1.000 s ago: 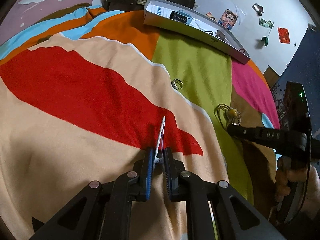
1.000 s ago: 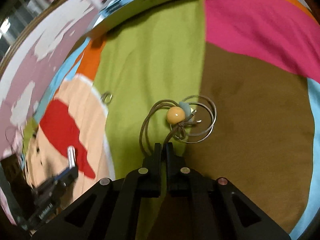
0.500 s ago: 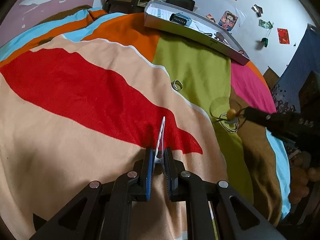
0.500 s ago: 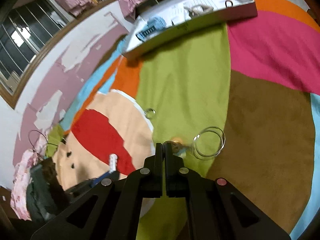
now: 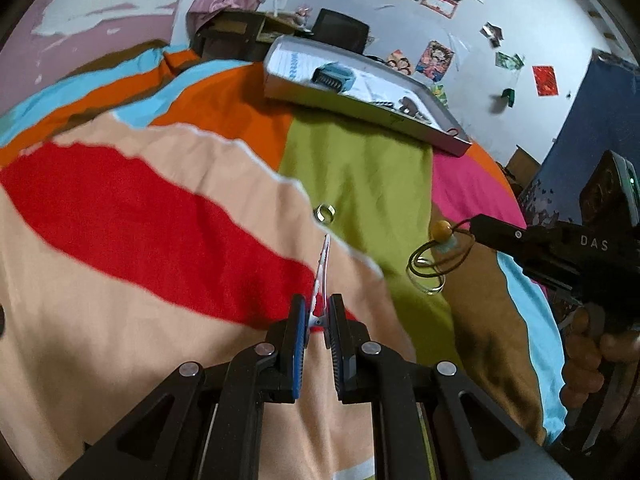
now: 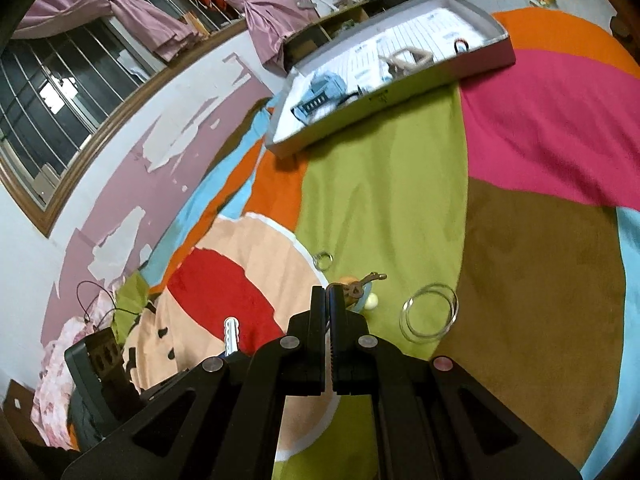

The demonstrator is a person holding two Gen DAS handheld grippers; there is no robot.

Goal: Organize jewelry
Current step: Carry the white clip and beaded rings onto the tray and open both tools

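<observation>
Spreading beneath both tools, the bed's patchwork blanket (image 5: 120, 216) carries everything, with the grey tray (image 5: 360, 100) lying far ahead of both, already holding a blue clip and a few small pieces. Compared with a second ago, the corded necklace (image 5: 436, 254) with its amber bead no longer lies flat on the green patch: the right hand-held gripper (image 6: 329, 300) has its fingers pressed together on the cord and has lifted it, so the loops hang clear of the blanket while a clear bangle (image 6: 430, 314) stays on the blanket, just right of those fingertips. That lift suggests the necklace is ready to travel forward to the tray. The left hand-held gripper (image 5: 318, 312) is nearly closed on a slim white hair clip (image 5: 323, 264), which points ahead from its fingers. Smallest, a metal ring (image 5: 325, 213) rests on the blanket just beyond that clip's tip, not yet collected.
</observation>
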